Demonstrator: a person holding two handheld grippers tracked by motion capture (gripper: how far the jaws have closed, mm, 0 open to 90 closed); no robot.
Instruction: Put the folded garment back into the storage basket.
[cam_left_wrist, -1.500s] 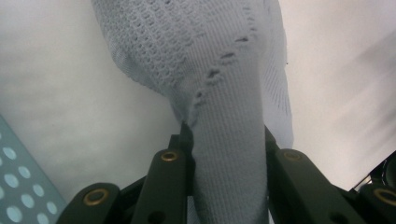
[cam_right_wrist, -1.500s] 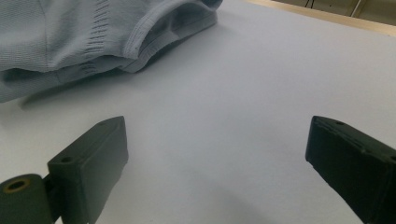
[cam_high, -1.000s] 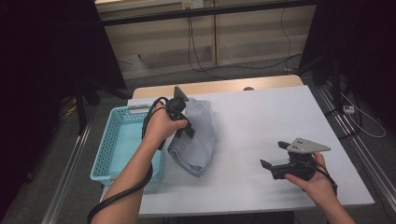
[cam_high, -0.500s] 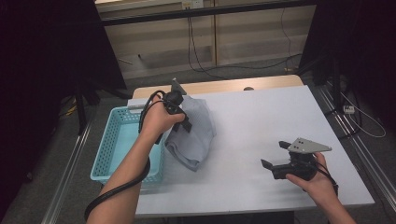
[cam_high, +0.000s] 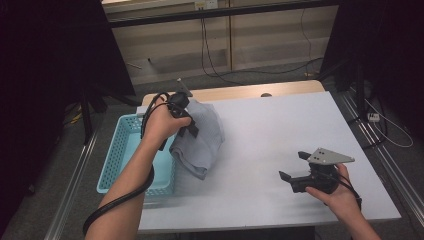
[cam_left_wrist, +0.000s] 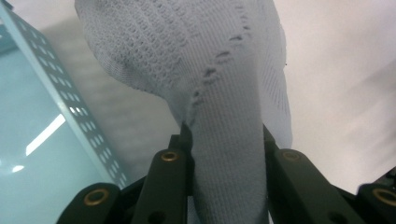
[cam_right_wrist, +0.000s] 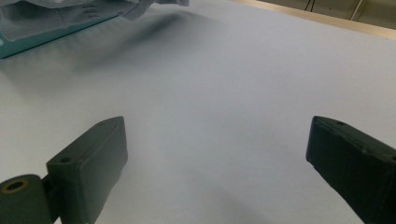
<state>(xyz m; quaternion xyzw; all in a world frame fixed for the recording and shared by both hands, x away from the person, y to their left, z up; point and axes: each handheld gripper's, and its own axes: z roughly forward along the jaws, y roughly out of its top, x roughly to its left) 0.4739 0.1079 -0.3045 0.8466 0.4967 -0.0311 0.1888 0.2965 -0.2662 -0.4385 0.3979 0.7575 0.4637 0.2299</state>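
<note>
Left gripper (cam_high: 189, 131) pinches a pale grey knitted cloth garment (cam_high: 200, 137), which hangs over the white table (cam_high: 280, 130) beside the light blue perforated plastic basket (cam_high: 117, 155). Right gripper (cam_high: 292, 167), jaws spread wide and holding nothing, rests low over the table's near right.

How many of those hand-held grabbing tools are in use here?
2. The left gripper is at the table's left side by the blue basket, shut on a grey cloth. The right gripper rests open near the table's right front.
</note>
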